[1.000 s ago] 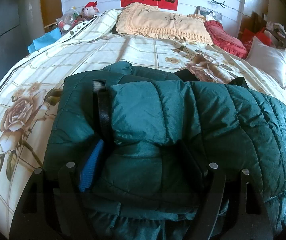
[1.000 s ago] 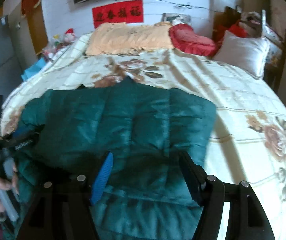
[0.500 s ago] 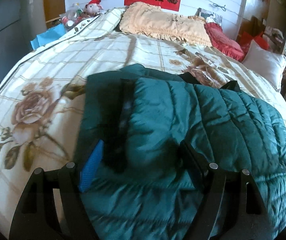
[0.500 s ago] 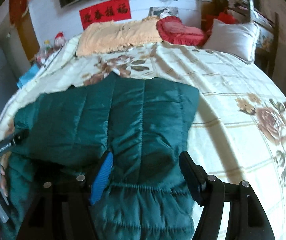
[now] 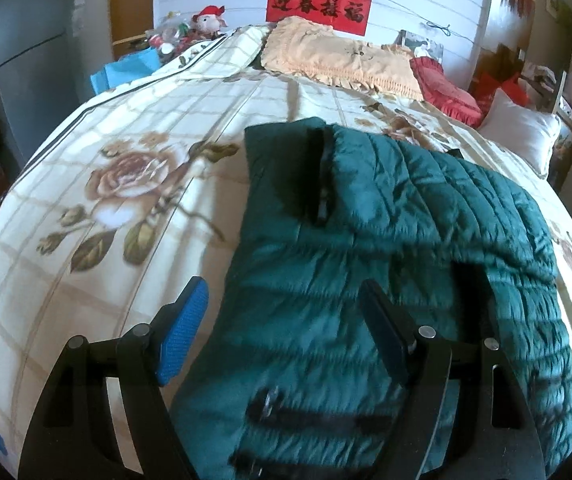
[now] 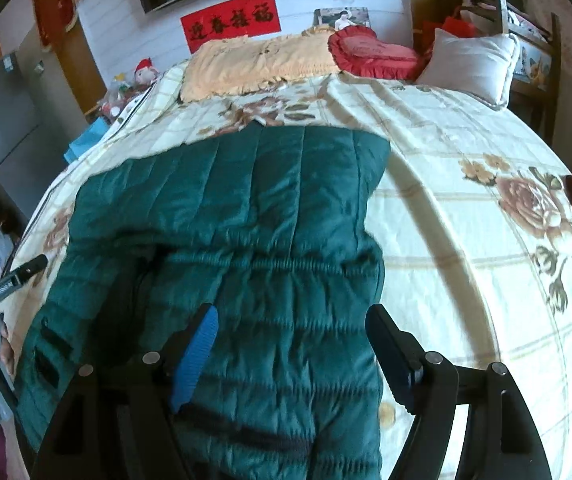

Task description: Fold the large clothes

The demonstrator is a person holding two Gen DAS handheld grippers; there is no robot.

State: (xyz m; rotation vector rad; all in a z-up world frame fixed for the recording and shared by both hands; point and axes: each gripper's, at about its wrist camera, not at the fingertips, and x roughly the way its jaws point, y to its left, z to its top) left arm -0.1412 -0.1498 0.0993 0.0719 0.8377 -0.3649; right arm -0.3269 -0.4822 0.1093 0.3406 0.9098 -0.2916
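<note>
The dark green quilted jacket [image 5: 385, 264] is spread near the bed's [image 5: 134, 128] foot. Both hand-held grippers have been drawn back: left [image 5: 282, 320] apart and empty, right [image 6: 291, 344] opening, nothing pinched.

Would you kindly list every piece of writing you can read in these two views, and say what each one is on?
"迎春接福": black characters on the red paper banner on the white wall above the bed's head.
White lettering on the black body of the left gripper, seen in the right wrist view: too small and blurred to read.
Framed picture by the wall: no legible text.
</note>
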